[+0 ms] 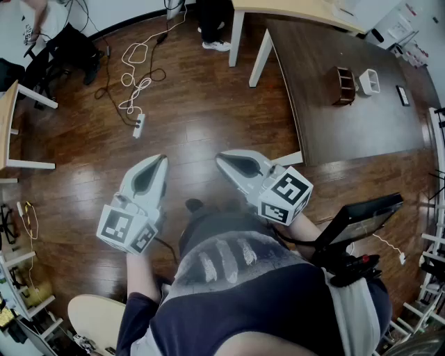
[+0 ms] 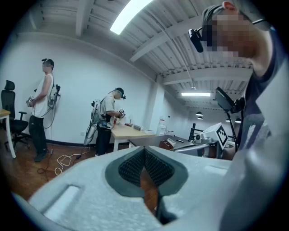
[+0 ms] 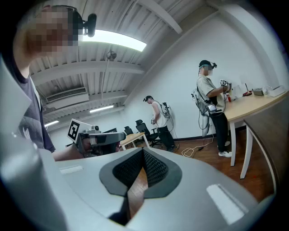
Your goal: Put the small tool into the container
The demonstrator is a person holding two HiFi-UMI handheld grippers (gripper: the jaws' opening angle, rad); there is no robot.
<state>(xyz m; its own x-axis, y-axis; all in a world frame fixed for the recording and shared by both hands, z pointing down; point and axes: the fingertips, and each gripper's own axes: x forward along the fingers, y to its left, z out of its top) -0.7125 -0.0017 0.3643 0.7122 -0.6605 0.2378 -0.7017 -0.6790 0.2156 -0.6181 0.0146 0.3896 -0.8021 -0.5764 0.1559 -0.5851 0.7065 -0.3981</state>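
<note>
Holding both claws close in front of the body, the person kept the left gripper (image 1: 160,159) and the right gripper (image 1: 221,158) tipped slightly downward over the floor, their tips near each other but apart. In each gripper view the ribbed pads (image 2: 131,166) met at their tips with nothing between them, so both claws were closed and carried nothing. A black screen (image 1: 358,217) sat just beside the person's right elbow. The wooden floor (image 1: 201,118) stretched dark and glossy ahead, with a white power strip (image 1: 138,125) lying on it and a white cable (image 1: 135,69) looping away from that strip. The small tool (image 1: 402,95), a flat dark piece as far as the head view allowed, lay well apart from both claws on the dark table (image 1: 361,139) at the upper right. It rested near a white container (image 1: 369,81), which stood just beside a brown container (image 1: 343,85); which of the two the task meant could not be told. Beyond the dark table stood a light wooden table (image 1: 292,10) on white legs. The gripper views showed other people standing in the white-walled room, one at that light table, another near black office chairs (image 3: 140,128).
</note>
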